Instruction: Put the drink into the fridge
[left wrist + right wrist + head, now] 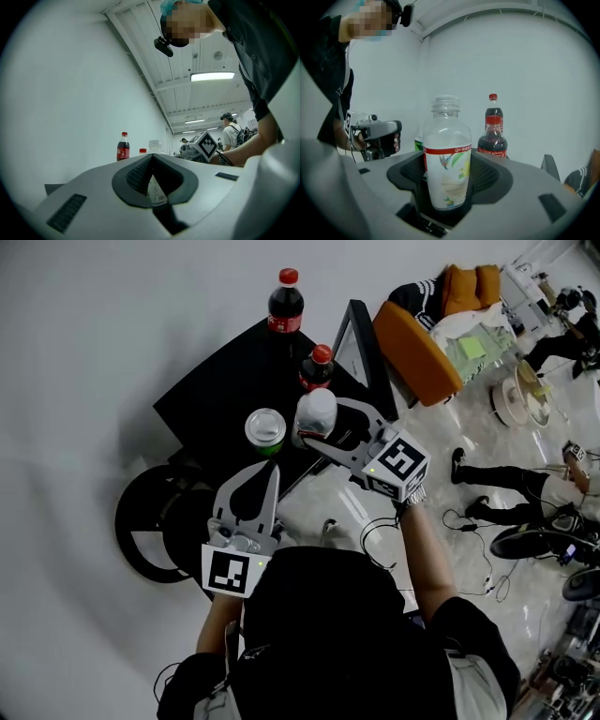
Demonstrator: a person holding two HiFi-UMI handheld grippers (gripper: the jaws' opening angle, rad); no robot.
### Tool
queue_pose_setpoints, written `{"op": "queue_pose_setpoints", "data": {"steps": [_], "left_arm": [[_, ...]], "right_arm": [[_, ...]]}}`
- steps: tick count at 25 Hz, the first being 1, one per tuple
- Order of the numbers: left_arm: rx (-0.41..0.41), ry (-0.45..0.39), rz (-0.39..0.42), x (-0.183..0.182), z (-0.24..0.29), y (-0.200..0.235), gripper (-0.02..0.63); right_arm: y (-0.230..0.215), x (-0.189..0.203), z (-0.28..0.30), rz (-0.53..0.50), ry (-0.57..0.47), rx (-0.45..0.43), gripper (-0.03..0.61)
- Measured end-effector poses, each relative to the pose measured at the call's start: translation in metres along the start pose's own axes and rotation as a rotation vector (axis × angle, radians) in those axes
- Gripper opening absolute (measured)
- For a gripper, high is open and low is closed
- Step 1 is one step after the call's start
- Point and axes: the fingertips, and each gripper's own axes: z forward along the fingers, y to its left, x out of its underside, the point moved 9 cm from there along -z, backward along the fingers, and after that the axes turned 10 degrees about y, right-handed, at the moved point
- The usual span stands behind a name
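A clear bottle with a white cap and a red-banded label (316, 413) (446, 159) stands upright on the black cabinet top (211, 390). My right gripper (320, 426) (446, 180) is shut on it, a pad against each side of its body. Two cola bottles with red caps stand beyond it, a tall one (285, 306) (493, 112) and a shorter one (317, 367) (491, 140). A green-topped drink (265, 430) stands left of the held bottle. My left gripper (267, 474) (152, 157) is shut and empty, its tips just below the green-topped drink.
A black panel (361, 338) stands up at the cabinet's right edge. An orange chair (417, 352) sits beyond it. Cables (469, 549) and other people's legs (506, 479) are on the floor to the right. A white wall lies left, with a round black base (150, 526) below.
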Motion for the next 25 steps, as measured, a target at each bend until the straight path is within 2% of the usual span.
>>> {"op": "queue_pose_setpoints", "data": {"steps": [4, 8, 17, 25], "left_arm": [[-0.084, 0.004, 0.000, 0.000, -0.005, -0.019, 0.009], [-0.184, -0.006, -0.016, -0.002, -0.008, -0.045, 0.009], [-0.397, -0.018, 0.004, 0.000, -0.009, -0.131, 0.009], [-0.555, 0.015, -0.030, 0.012, -0.028, -0.195, 0.009]], "right_arm": [[-0.002, 0.000, -0.005, -0.018, -0.030, -0.083, 0.302], [-0.004, 0.000, -0.024, -0.050, -0.051, -0.129, 0.301], [-0.005, 0.013, -0.084, -0.130, -0.114, -0.301, 0.301], [0.010, 0.035, -0.111, -0.156, -0.137, -0.441, 0.301]]}}
